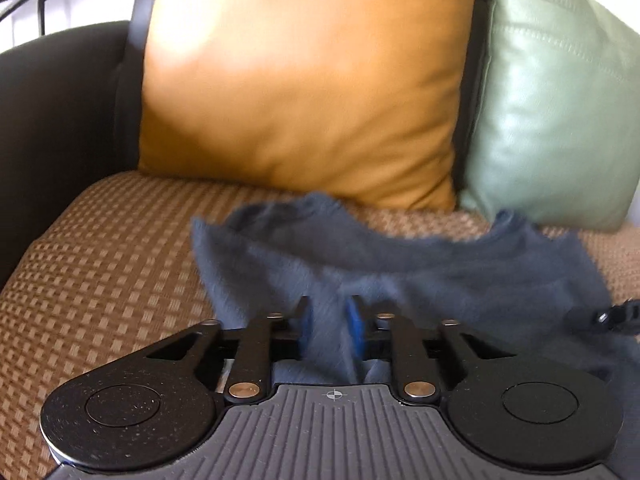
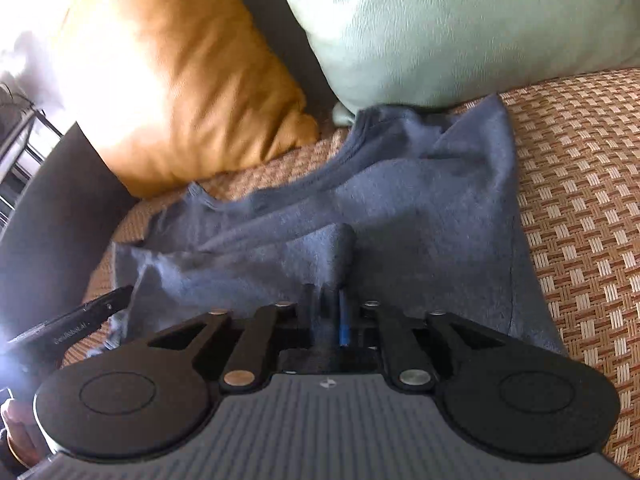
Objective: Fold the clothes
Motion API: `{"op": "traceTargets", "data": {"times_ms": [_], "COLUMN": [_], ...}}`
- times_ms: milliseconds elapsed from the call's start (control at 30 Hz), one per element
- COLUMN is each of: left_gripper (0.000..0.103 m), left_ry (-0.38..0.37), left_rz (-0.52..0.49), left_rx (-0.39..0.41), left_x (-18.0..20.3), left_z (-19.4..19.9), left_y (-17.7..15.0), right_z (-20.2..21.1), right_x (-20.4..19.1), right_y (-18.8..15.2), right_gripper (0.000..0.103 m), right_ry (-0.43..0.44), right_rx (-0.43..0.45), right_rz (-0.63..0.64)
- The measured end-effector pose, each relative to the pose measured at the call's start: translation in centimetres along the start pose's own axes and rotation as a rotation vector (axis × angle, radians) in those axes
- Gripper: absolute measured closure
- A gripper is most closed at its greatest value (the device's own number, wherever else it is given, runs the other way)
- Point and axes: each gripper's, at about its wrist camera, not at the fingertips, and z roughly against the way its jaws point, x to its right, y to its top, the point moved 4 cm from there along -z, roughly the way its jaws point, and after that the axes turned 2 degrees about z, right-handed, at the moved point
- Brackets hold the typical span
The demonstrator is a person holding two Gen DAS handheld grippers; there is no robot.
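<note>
**Blue shirt on the sofa seat, one tool pinching it**

Spread rumpled across the woven brown sofa seat: a blue-grey shirt, collar edge towards the cushions; landmark for all that follows. Just behind the shirt, an orange cushion leaning on the dark backrest; beside that, behind the shirt's far right corner and touching it in the right wrist view, a pale green cushion. Left of the shirt, past the orange cushion, the dark rounded sofa arm.

At the shirt's near edge, towards its left side: left tool, blue pads standing apart, cloth lying between them, not pressed by either pad; somewhat blurred here. At the shirt's near edge further right: right tool, fingers drawn close together and clamped on a raised ridge of the shirt, the fold standing up between them and running away into the cloth; one blue pad showing against the fabric.

Seen from the right wrist view, the left tool's black finger resting at the shirt's left corner; seen from the left wrist view, a dark blurred tip of the right tool at the shirt's right edge.
</note>
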Motion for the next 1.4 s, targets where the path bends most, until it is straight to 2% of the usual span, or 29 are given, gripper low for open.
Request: {"op": "traceTargets", "data": {"times_ms": [33,67,100,167,233,300,367,467,533,667,800,900,967,1133,1267,1400], "left_gripper": [0.044,0.043,0.046,0.061,0.056,0.048,0.048,0.044,0.036,0.031,0.022,0.018,0.017,0.017,0.017,0.018], "left_ry": [0.003,0.018,0.043,0.092,0.140,0.151,0.109,0.107,0.104,0.102,0.063,0.017,0.012,0.087,0.046,0.006], "left_rz": [-0.011,-0.037,-0.079,-0.164,-0.244,-0.254,-0.208,-0.191,-0.190,-0.185,-0.131,-0.100,-0.105,-0.202,-0.199,-0.252], "left_rx": [0.008,0.015,0.005,-0.017,-0.037,-0.030,0.003,0.087,0.123,0.104,0.025,-0.026,-0.060,-0.128,-0.151,-0.144], "left_x": [0.3,0.7,1.3,2.3,3.2,3.5,2.5,0.4,-0.6,-2.8,-4.0,-4.3,-4.1,-3.6,-3.8,-2.5], "left_z": [-0.1,-0.3,-1.1,-2.6,-3.9,-2.9,-0.1,6.4,11.0,19.4,26.0,29.3,30.3,30.6,31.0,31.0], "left_y": [0.3,0.3,-0.1,-0.8,-1.5,-1.2,-0.4,-0.3,-1.6,-7.1,-14.1,-18.8,-21.6,-27.0,-29.4,-30.9], "right_z": [0.1,0.1,0.2,-0.1,-1.1,-1.1,1.3,8.1,13.1,21.4,25.8,27.6,28.9,30.9,31.4,31.3], "right_x": [0.0,-0.1,-0.3,-0.5,-0.2,-0.3,-0.8,-2.1,-2.1,0.1,2.9,4.4,5.4,6.8,7.7,7.9], "right_y": [0.2,0.4,0.5,0.5,0.1,0.2,0.8,0.4,-1.1,-7.0,-13.6,-18.4,-21.1,-25.7,-28.5,-30.5], "right_gripper": [0.074,0.072,0.070,0.070,0.072,0.072,0.068,0.064,0.052,0.050,0.048,0.048,0.047,0.045,0.042,0.042], "right_ry": [-0.002,-0.004,-0.005,-0.008,-0.077,-0.081,-0.041,0.046,0.079,0.082,0.065,0.030,0.020,-0.010,-0.064,-0.113], "right_rx": [0.010,0.020,0.030,0.020,-0.023,-0.031,0.021,0.105,0.145,0.161,0.120,0.081,0.070,0.071,0.046,0.015], "right_rz": [0.004,0.010,0.016,0.037,0.072,0.097,0.101,0.157,0.204,0.286,0.258,0.250,0.226,0.187,0.206,0.249]}}
